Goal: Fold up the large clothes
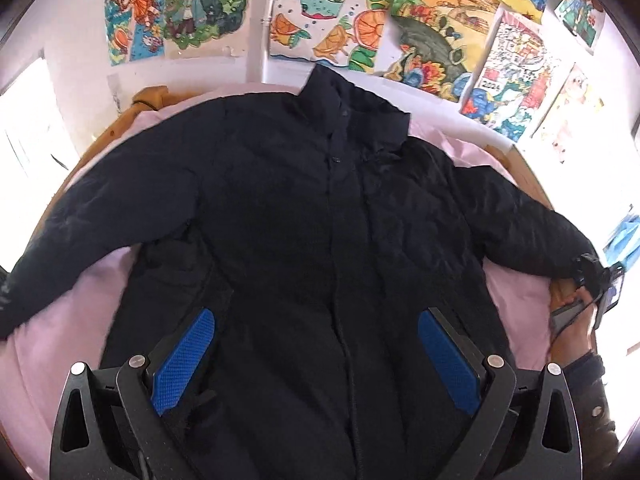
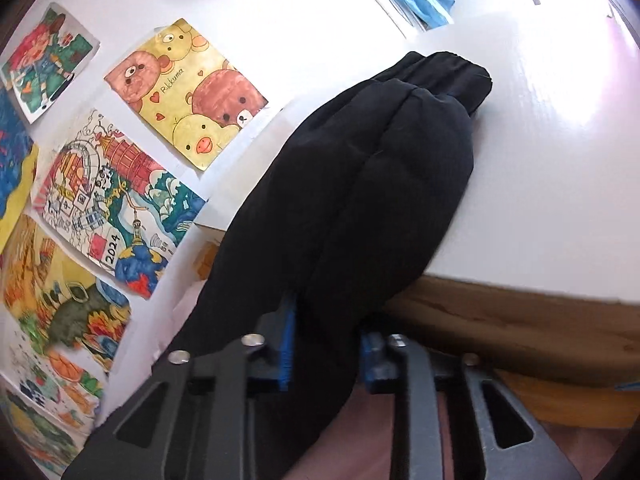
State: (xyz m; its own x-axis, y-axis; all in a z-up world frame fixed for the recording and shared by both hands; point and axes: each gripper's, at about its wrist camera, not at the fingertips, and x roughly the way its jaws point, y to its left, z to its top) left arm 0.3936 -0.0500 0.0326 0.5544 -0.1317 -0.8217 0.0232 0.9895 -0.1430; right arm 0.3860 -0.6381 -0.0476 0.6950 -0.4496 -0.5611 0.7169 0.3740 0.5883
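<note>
A dark navy padded jacket [image 1: 304, 216] lies front-up on a bed covered by a pink sheet [image 1: 100, 280]. Its long axis runs from the hem, nearest the left wrist camera, up to the standing collar [image 1: 340, 96], which points toward the wall of colourful drawings [image 1: 436, 28]. Both sleeves spread outward to the sides, the closed front placket running straight up the middle.

The left gripper [image 1: 320, 364] hovers over the lower body of the jacket, jaws wide apart with nothing between the blue pads [image 1: 184, 360].

The right gripper [image 2: 326, 354] is clamped on the right sleeve [image 2: 360, 184]; the puffy fabric bulges between the jaws. In the right wrist view the sleeve extends away from the gripper, its elastic cuff [image 2: 452, 72] pointing toward the white wall. In the left wrist view, a hand [image 1: 572, 320] holds that gripper at the sleeve's far end, by the wooden bed frame [image 1: 536, 184].
</note>
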